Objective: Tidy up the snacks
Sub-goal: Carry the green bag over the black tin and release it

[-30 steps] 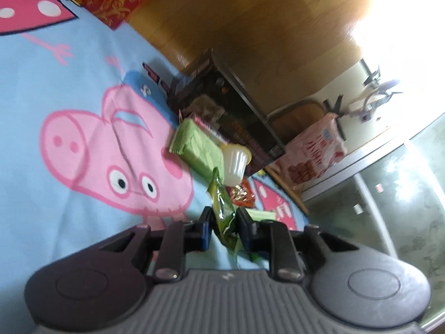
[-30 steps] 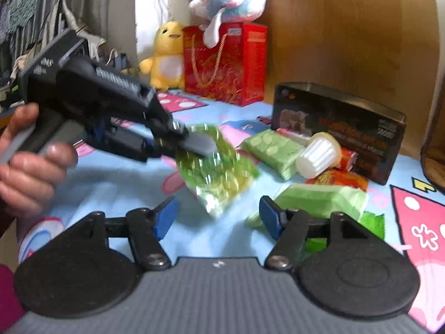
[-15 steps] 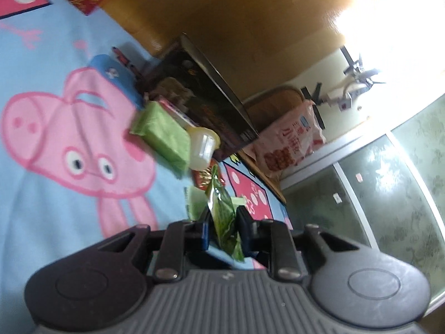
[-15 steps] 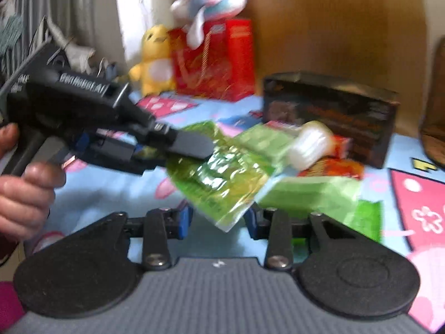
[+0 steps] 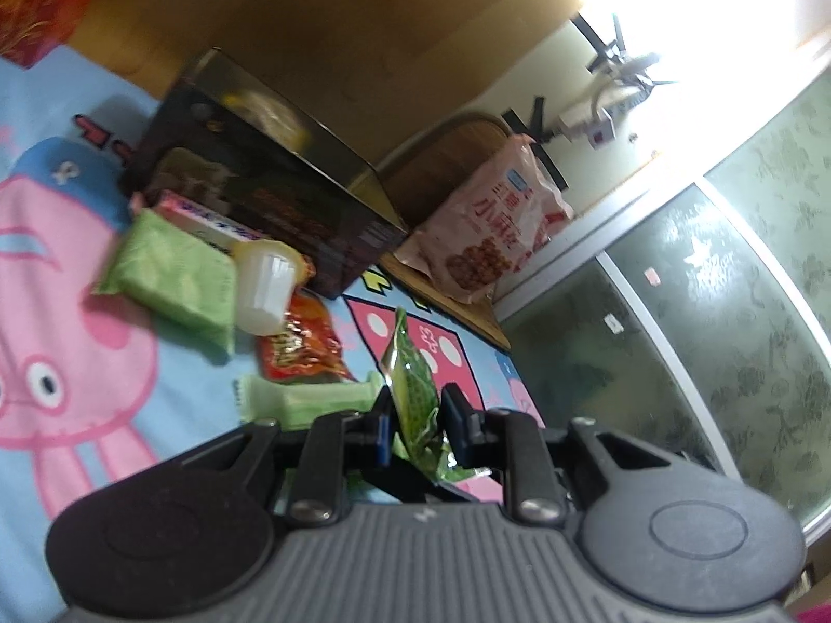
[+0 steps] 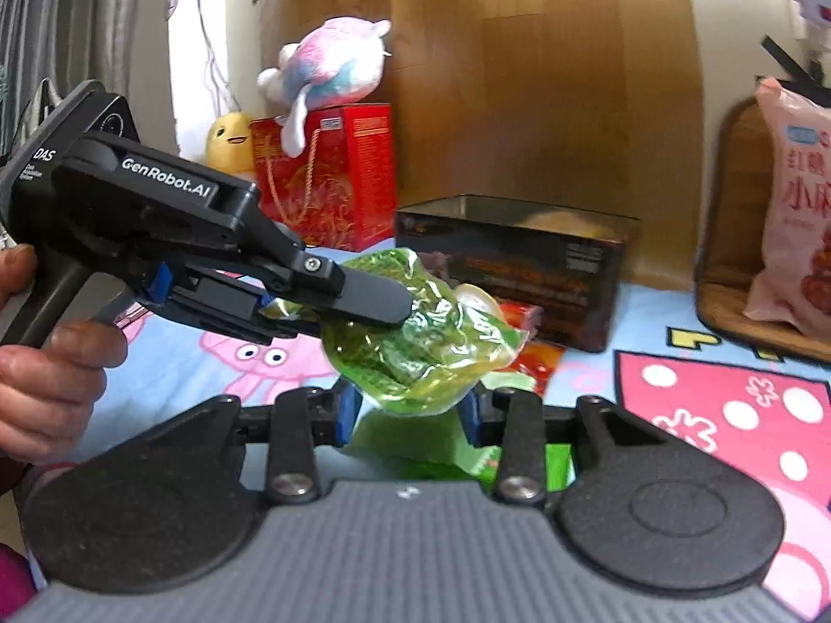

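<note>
**A:** What is laid out in front of you?

**B:** The blue cartoon-pig blanket [image 5: 182, 389] carries everything. At its far edge, against the wooden panel, stands the open dark box [image 6: 519, 259]. To your right of it a pink snack bag [image 5: 493, 239] leans in a wooden seat. To your left is the red gift bag [image 6: 332, 181] with a pastel plush [image 6: 327, 62] on top.

**A:** And the loose snacks?

**B:** A pale green packet [image 5: 171, 270] lies just before the box. A white cup [image 5: 265, 285] lies tipped against it, and a red packet [image 5: 301, 348] is nearer you, under the cup.

**A:** Where is the piece you are working on?

**B:** The crinkly green packet [image 6: 431, 353] is in the air above the blanket, in front of the box. Your left gripper [image 5: 415, 415], held in your left hand [image 6: 47, 379], is clamped tight on one end of it.

**A:** And your right gripper?

**B:** Your right gripper [image 6: 407, 410] has just been closing. The packet's lower edge sits between its blue pads, which meet it on both sides.
</note>
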The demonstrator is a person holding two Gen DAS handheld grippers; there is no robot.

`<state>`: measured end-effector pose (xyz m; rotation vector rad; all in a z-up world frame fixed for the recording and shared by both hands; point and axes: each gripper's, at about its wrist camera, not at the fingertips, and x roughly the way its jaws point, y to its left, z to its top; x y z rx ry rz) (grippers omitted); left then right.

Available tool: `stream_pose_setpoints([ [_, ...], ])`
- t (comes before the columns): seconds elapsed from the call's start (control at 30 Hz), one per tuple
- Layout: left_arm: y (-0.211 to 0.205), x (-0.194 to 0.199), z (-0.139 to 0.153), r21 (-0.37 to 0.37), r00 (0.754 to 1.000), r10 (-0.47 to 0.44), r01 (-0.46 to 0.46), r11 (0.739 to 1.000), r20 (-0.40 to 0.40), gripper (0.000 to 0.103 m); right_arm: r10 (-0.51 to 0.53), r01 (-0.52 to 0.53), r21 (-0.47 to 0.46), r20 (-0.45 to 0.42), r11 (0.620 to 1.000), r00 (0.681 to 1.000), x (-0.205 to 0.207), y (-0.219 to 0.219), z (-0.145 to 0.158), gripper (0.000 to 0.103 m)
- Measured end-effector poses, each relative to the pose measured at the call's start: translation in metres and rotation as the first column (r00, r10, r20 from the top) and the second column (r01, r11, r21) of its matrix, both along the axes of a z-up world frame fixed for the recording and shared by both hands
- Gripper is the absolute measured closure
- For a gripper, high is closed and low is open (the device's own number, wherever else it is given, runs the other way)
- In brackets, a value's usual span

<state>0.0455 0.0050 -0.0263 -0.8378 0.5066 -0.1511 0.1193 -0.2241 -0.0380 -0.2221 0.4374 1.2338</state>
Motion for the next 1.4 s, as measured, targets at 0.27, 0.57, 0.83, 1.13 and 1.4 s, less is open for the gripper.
stream_pose_setpoints([
  [0.27,0.001,0.0,-0.001,-0.01,1.0,-0.005,0.005,1.0,-0.003,0.083,-0.006,0.006,0.014,0.008,1.0,1.0,-0.001,-0.001,0.0,0.061],
  [0.57,-0.006,0.003,0.006,0.006,1.0,-0.013,0.013,1.0,0.002,0.083,-0.019,0.019,0.039,0.017,0.999,1.0,-0.004,-0.01,0.003,0.061],
  [0.83,-0.024,0.014,0.006,0.01,0.999,-0.053,0.053,0.999,-0.003,0.083,-0.055,0.053,0.044,0.045,0.998,0.997,-0.002,-0.031,0.003,0.061],
  [1.13,-0.018,0.036,0.024,0.078,0.998,-0.058,0.056,0.995,0.017,0.083,-0.045,0.041,0.067,0.058,0.997,0.997,0.021,-0.018,0.015,0.061],
  [1.4,0.039,0.078,0.055,0.164,0.998,0.049,-0.057,0.985,0.048,0.083,-0.014,0.009,0.081,0.052,0.997,0.999,0.079,0.052,0.036,0.061],
])
